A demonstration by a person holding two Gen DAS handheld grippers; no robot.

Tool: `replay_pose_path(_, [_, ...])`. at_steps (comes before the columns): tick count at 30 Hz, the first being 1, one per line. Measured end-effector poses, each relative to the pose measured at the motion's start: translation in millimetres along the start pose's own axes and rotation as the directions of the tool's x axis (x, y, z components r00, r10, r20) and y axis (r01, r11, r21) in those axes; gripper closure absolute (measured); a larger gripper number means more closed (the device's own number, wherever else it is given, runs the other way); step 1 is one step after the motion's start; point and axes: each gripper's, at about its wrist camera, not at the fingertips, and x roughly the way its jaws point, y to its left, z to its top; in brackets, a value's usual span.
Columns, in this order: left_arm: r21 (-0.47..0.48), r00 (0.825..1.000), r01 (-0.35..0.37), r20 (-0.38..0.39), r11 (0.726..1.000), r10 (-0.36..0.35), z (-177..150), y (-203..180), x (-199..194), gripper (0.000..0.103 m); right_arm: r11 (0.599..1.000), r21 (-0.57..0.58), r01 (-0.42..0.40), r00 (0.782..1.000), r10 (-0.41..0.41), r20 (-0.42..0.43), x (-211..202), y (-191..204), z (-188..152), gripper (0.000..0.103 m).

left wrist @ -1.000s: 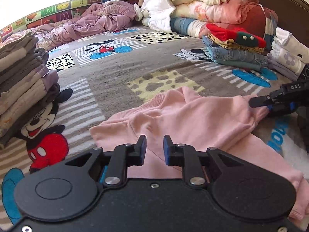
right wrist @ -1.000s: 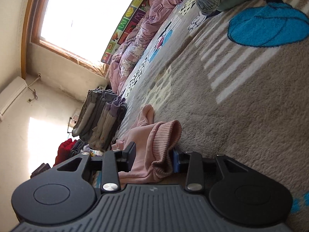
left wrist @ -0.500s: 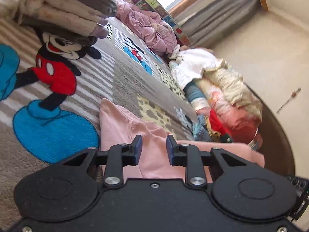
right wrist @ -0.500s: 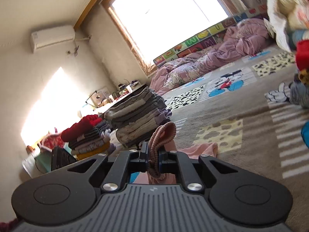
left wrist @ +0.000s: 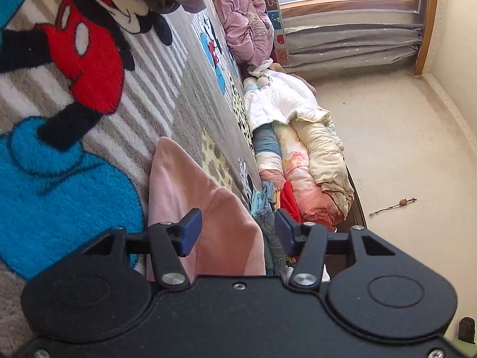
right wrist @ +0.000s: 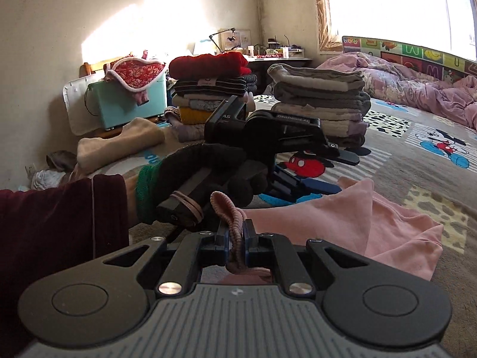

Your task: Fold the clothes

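Right tool (right wrist: pixel 235 243) is clamped tight on the ribbed cuff of the pink sweater (right wrist: pixel 372 220), whose body lies spread on the cartoon-print bed cover (right wrist: pixel 417 161). Left tool (left wrist: pixel 237 228) hangs with its jaws wide apart over the sweater's fabric, gripping nothing, held in a dark-gloved left hand (right wrist: pixel 208 170).

Pink garment (right wrist: pixel 342 217), grey Mickey-print blanket (left wrist: pixel 167 68)

The pink top (right wrist: pixel 342 223) lies spread and rumpled on the cartoon blanket (right wrist: pixel 417 161), one corner peaked upward. Its ribbed cuff (right wrist: pixel 232 226) stands upright, pinched. A folded pink edge (left wrist: pixel 208 208) rises off the blanket.
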Motion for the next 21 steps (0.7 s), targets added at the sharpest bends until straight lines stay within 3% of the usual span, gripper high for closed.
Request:
replay_pose_path(14, [-0.061,0.999,0.023,0.031,0.998,-0.021,11.9,14.2,-6.8,0.048,0.999,0.007,-0.031,0.988,0.032,-0.151,-8.8,18.9,-30.4,0.092])
replay_pose_path(19, [-0.024,0.999,0.006,0.034,1.0,-0.005,13.2,11.8,-9.1,0.048,0.998,-0.055,-0.03,0.981,0.019,-0.194,-10.7,28.5,-38.9,0.092])
replay_pose_path(21, [0.03,0.999,-0.032,0.029,0.999,0.031,13.9,6.1,-7.5,0.05,0.995,-0.09,-0.029,0.977,0.009,-0.212,-9.1,33.4,-42.9,0.092])
